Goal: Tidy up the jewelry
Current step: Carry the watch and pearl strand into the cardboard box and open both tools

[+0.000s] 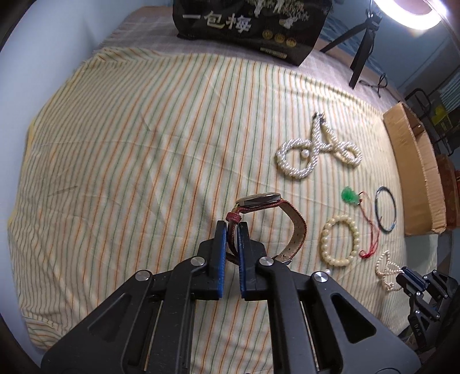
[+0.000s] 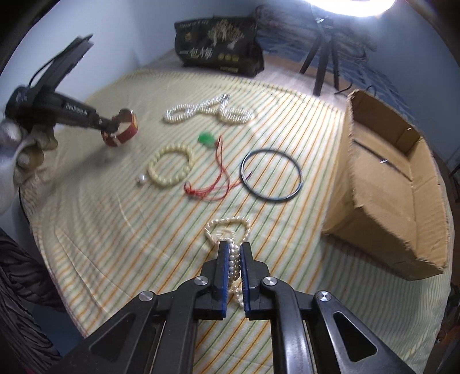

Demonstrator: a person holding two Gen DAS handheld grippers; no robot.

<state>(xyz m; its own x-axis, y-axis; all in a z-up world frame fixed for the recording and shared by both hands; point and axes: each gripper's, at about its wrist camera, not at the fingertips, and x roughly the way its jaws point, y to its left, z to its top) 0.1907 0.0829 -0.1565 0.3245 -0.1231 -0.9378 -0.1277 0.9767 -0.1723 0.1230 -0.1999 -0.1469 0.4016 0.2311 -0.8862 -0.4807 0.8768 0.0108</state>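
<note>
Right wrist view alone shows the open cardboard box (image 2: 396, 184) interior, far right; left wrist view crops it to a flap. Striped cloth (image 1: 129, 143) covers the surface, wrinkled. Black printed bag (image 1: 247, 26) far, top cut off. Thick twisted pearl necklace (image 1: 313, 149) far centre. Thin dark bangle (image 2: 271, 174), cream bead bracelet (image 2: 171, 167), green pendant (image 2: 207, 138) on red cord lie mid-cloth. Left gripper (image 1: 232, 230) clamped on watch (image 1: 267, 221), red textured strap, lifted off cloth at left. Right gripper (image 2: 233, 250) clamped on small pearl strand (image 2: 230, 233), near; strand's lower end hidden behind pads. Gloved hand (image 2: 20, 143) blurred.
</note>
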